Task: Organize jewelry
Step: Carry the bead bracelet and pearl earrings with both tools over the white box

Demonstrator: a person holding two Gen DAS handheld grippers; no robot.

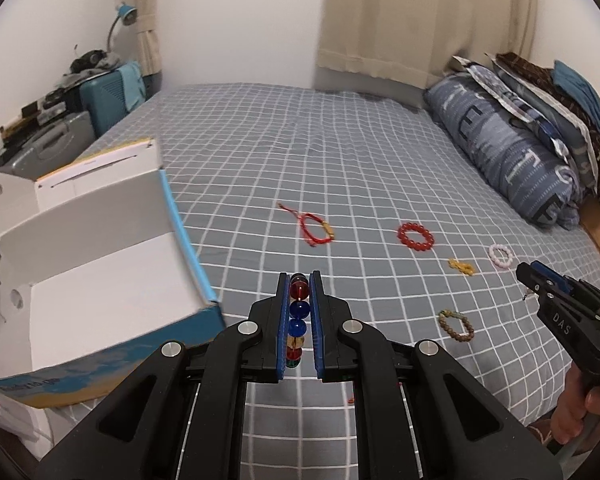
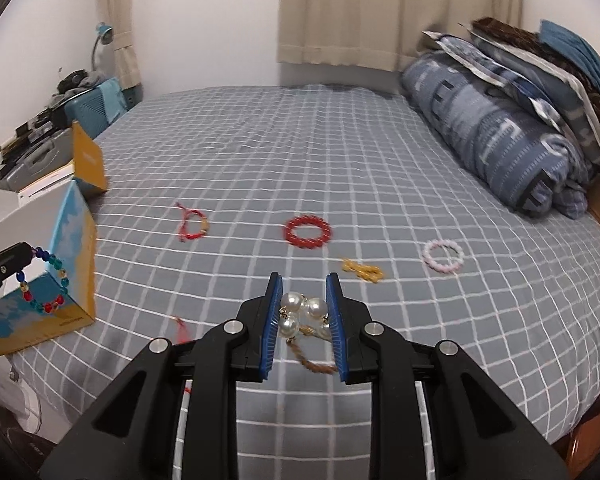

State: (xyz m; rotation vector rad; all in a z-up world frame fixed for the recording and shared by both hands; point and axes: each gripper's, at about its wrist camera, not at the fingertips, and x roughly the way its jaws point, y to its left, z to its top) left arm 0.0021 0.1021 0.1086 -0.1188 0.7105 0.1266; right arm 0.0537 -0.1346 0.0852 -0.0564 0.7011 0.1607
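Note:
My left gripper (image 1: 300, 280) is shut on a bracelet of coloured glass beads (image 1: 299, 308), held above the bed beside the open cardboard box (image 1: 112, 276). From the right wrist view that same bead bracelet (image 2: 44, 284) hangs from the left gripper's tip (image 2: 24, 250) in front of the box (image 2: 74, 264). The right gripper (image 2: 303, 282) is shut on a pearl bracelet (image 2: 300, 312) whose gold chain dangles below. On the bedspread lie a red cord bracelet (image 1: 316, 228), a red bead bracelet (image 1: 416, 235), a gold chain (image 1: 462, 267), a pink bead bracelet (image 1: 501, 257) and a brown bead bracelet (image 1: 457, 325).
The grey checked bed (image 1: 300, 152) holds folded bedding and pillows (image 1: 512, 152) at the right. A cluttered side table with a lamp (image 1: 60, 112) stands at the left, behind the box. A person's hand (image 1: 580, 408) grips the right gripper's handle.

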